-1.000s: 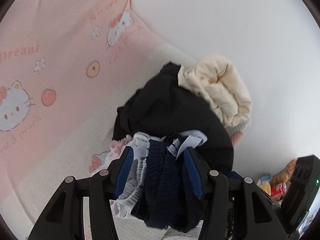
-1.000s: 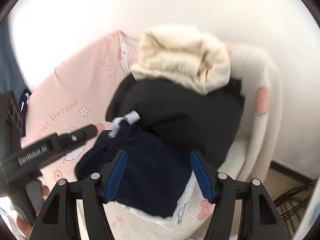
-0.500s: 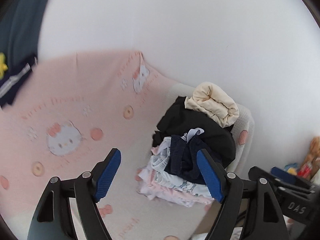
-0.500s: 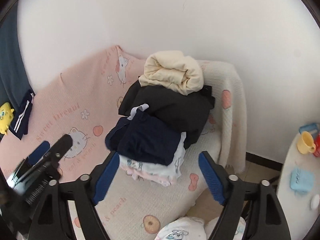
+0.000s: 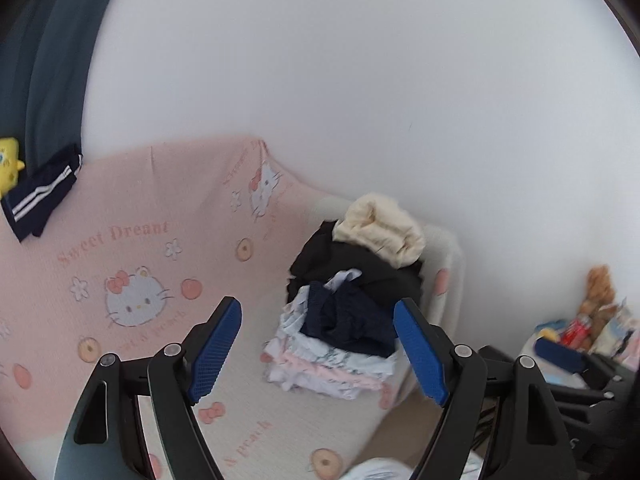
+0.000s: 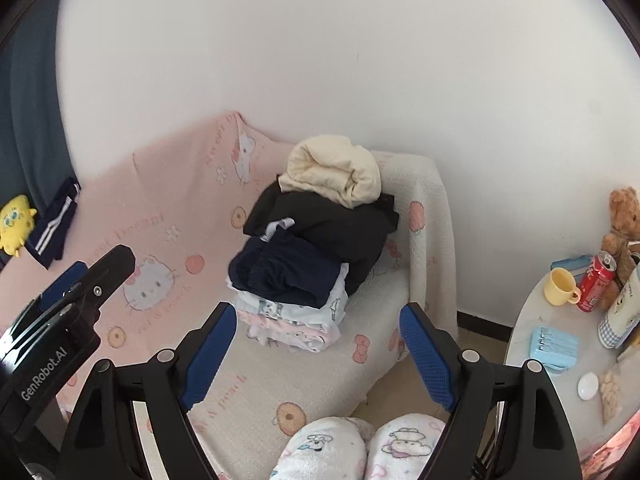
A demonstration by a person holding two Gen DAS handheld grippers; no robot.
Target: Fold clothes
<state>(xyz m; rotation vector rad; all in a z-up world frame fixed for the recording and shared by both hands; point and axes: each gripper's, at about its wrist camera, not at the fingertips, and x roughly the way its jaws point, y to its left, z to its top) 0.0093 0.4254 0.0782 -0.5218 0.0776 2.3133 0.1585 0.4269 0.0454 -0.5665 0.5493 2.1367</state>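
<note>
A stack of folded clothes (image 5: 336, 344) (image 6: 292, 304) sits on the sofa's right end. Folded navy shorts (image 5: 352, 320) (image 6: 288, 272) lie on top of white and pink printed garments. Behind them a black garment (image 6: 332, 228) carries a rolled cream one (image 6: 332, 172). My left gripper (image 5: 317, 308) hangs open and empty, well back from the stack. My right gripper (image 6: 318, 312) is also open, empty and clear of the clothes. The left gripper's black body (image 6: 80, 280) shows at the left of the right wrist view.
A pink cat-print blanket (image 5: 140, 248) covers the sofa. A navy white-striped garment (image 6: 56, 224) and a yellow plush toy (image 6: 16, 224) lie at its left end. At right, a round table (image 6: 568, 364) holds a yellow cup, red can, blue box and teddy bear. A person's knees (image 6: 360, 448) are below.
Both grippers let go of the navy shorts, opened wide and drew back and up from the stack. The shorts now lie on top of the pile.
</note>
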